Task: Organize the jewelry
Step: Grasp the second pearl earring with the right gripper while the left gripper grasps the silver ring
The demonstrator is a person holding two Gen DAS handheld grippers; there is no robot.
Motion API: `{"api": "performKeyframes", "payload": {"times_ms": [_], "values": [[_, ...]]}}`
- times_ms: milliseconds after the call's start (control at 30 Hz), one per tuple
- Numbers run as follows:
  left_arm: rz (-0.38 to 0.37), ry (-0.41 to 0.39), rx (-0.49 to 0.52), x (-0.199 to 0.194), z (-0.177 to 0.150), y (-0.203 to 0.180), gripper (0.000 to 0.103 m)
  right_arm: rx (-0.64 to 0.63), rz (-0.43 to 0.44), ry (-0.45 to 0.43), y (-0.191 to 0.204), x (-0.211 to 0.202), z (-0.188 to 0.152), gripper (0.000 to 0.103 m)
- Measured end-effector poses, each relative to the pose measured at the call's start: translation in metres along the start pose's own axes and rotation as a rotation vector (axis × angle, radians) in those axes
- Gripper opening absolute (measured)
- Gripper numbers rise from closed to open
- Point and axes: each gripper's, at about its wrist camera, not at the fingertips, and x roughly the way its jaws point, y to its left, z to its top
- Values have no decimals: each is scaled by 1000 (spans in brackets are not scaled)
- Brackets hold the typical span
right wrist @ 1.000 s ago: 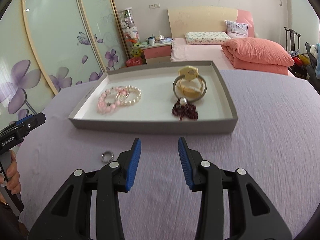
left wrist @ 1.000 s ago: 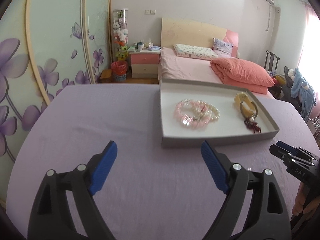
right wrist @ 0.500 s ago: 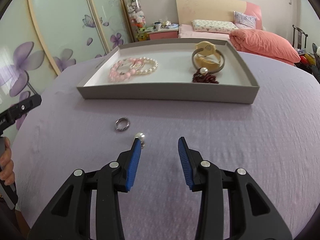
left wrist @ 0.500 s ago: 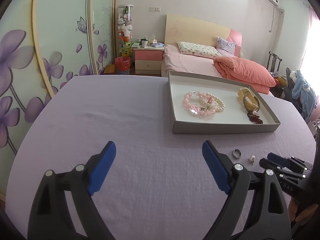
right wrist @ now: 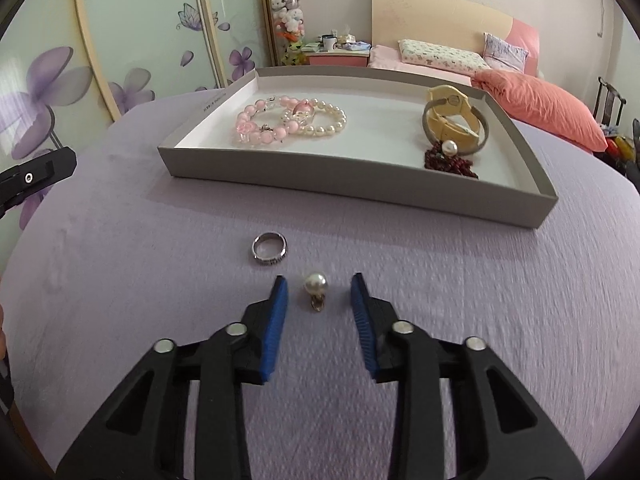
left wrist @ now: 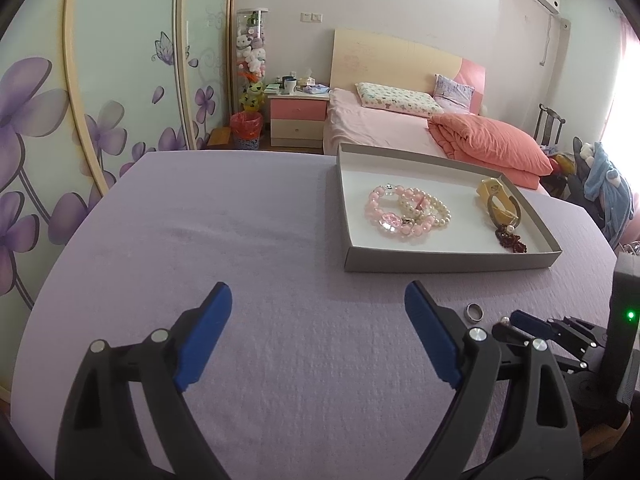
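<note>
The right tool [right wrist: 319, 294] stood partly open, its blue pads on either side of a pearl earring [right wrist: 316, 285] that lay on the lavender surface [right wrist: 120, 300]. Neither pad touched the pearl, and the tool held nothing. A silver ring [right wrist: 269, 248] lay flat just beyond the left pad, ahead and slightly to the left of the tool. Farther ahead sat the grey tray [right wrist: 280, 168], its near wall facing the tool. Inside it, toward the left, a pink bead bracelet [right wrist: 260, 124] and a white pearl bracelet [right wrist: 324, 118] overlapped. Toward the right lay a cream watch [right wrist: 452, 120], with a dark red bead cluster [right wrist: 448, 162] and a second pearl [right wrist: 449, 147] just in front of it.

The left tool [left wrist: 318, 312] was spread wide over bare cloth, gripping nothing. The tray [left wrist: 440, 261] was ahead and to its right. The ring [left wrist: 473, 312] lay just beyond its right finger, and next to that a small pale bead [left wrist: 505, 319], probably the earring's pearl, showed at the tip of the right tool [left wrist: 520, 322], though it was largely hidden there.
</note>
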Motion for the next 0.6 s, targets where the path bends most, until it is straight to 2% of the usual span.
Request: {"api": "performKeyframes", "payload": {"times_ms": [67,133,367,600], "values": [[-3,3,4,1,0,-2,88,-6,-11,0,1,0,0,24],[-3,5,9,2,0,-4,88,-7,-10,1,0,0,0,14],[-25,26,30,7,-5,-18,88,22,-29,1,-13,-8,-6,14],[-87,66,108,18,-16,-60,88,145,-87,-14,-64,-21,-11,14]]}}
